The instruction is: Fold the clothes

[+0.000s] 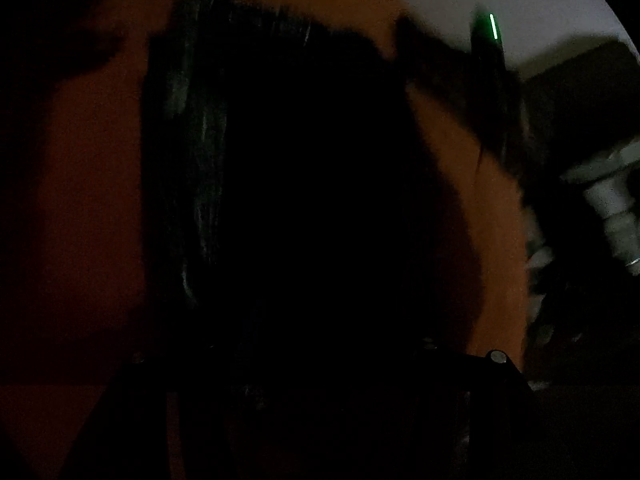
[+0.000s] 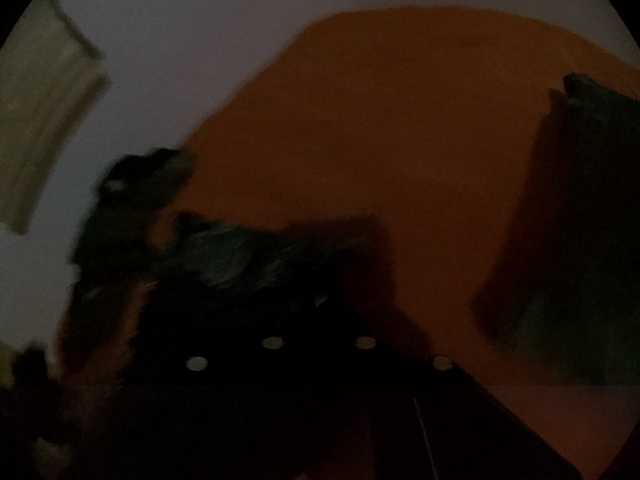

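Right gripper (image 2: 320, 360): black body with pale screw heads fills the near edge of the right view; fingers lost in shadow, so opening and hold cannot be judged.
Left gripper (image 1: 320, 380): dark mass at the near edge of the left view; fingers not distinguishable, so state cannot be judged.
Dark cloth (image 2: 248, 260): bunched, creased fabric directly ahead of the right gripper, possibly touching it; contact not confirmed. The left view shows a broad dark cloth mass (image 1: 248, 160) with pale streaks, filling most of the frame just ahead of the gripper. Whether both views show one garment cannot be told.
Second dark piece (image 2: 580, 220): at the right edge of the right view, well apart from the bunched cloth; straight-sided outline, possibly a folded item, though blur prevents certainty.
Surface (image 2: 380, 120): orange, bearing all the cloth.
Wall (image 2: 160, 60): pale, beyond the surface's far edge.
Green light (image 1: 494, 26): thin bright strip far off in the left view; source unknown.
Progress: bunched cloth is not flat or squared, so folding remains on it. The straight-sided piece may be finished; not confirmed.
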The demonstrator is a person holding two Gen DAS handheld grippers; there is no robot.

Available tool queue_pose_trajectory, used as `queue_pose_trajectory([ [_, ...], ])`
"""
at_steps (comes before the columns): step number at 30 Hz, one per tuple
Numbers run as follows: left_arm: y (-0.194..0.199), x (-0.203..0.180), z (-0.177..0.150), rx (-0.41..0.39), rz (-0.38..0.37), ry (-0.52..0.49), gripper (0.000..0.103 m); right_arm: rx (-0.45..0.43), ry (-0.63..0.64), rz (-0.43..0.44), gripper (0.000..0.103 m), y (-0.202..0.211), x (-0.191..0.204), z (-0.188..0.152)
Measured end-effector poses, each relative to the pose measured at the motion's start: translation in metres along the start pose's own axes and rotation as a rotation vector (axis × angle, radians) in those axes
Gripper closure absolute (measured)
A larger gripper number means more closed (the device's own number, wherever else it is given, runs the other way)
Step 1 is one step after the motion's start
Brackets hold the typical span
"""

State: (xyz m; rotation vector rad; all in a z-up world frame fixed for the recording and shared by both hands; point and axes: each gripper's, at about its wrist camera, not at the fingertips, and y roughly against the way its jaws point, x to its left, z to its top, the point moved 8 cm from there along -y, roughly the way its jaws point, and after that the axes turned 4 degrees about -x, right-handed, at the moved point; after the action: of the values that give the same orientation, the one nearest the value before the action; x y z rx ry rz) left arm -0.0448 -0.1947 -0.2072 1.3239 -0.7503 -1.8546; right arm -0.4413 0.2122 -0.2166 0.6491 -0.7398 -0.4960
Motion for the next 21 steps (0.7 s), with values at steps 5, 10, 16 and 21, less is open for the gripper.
queue_pose_trajectory([
  [5, 0.012, -0.006, 0.06, -0.042, -0.012, -0.047, 0.047, 0.021, -0.141, 0.168, 0.07, 0.048, 0.037, -0.112],
  [10, -0.048, -0.045, 0.058, 0.02, 0.035, -0.073, 0.047, -0.007, 0.095, -0.08, 0.08, 0.057, 0.069, -0.16],
  [16, -0.118, -0.066, 0.08, 0.058, 0.133, -0.142, 0.047, 0.01, -0.134, -0.027, 0.081, 0.066, 0.043, -0.143],
  [21, -0.157, -0.034, 0.087, 0.112, 0.138, -0.039, 0.047, 0.024, -0.337, 0.026, 0.079, 0.024, 0.031, -0.127],
])
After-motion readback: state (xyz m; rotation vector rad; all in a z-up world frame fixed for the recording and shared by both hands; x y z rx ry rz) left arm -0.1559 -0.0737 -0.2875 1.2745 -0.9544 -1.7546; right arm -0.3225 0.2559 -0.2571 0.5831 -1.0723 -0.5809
